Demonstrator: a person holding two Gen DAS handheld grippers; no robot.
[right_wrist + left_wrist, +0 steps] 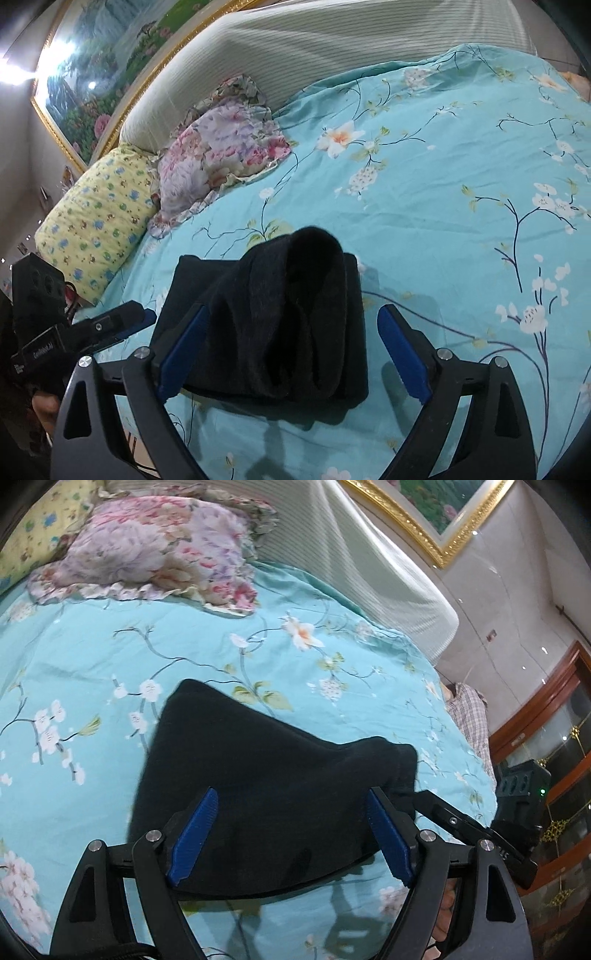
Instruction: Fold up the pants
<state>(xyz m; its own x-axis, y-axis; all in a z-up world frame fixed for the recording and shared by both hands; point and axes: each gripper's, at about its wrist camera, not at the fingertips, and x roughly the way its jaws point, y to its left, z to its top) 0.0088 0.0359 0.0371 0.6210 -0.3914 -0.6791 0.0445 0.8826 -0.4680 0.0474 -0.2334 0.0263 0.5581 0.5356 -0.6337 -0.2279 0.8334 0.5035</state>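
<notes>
The black pants [258, 786] lie folded into a compact bundle on the turquoise floral bedspread [110, 672]. In the right wrist view the pants [280, 325] show a rolled upper layer over a flat lower layer. My left gripper [291, 834] is open, its blue pads on either side of the bundle's near part, holding nothing. My right gripper [295, 350] is open over the bundle's near edge, holding nothing. The right gripper shows at the right edge of the left wrist view [476, 827], beside the bundle's right end. The left gripper shows at the left of the right wrist view [110, 325].
A pink floral pillow [147, 550] and a yellow patterned pillow [96, 221] lie at the head of the bed. A striped padded headboard [351, 554] stands behind them. A gold-framed painting [96, 74] hangs above. A wooden glass cabinet [554, 757] stands past the bed's right edge.
</notes>
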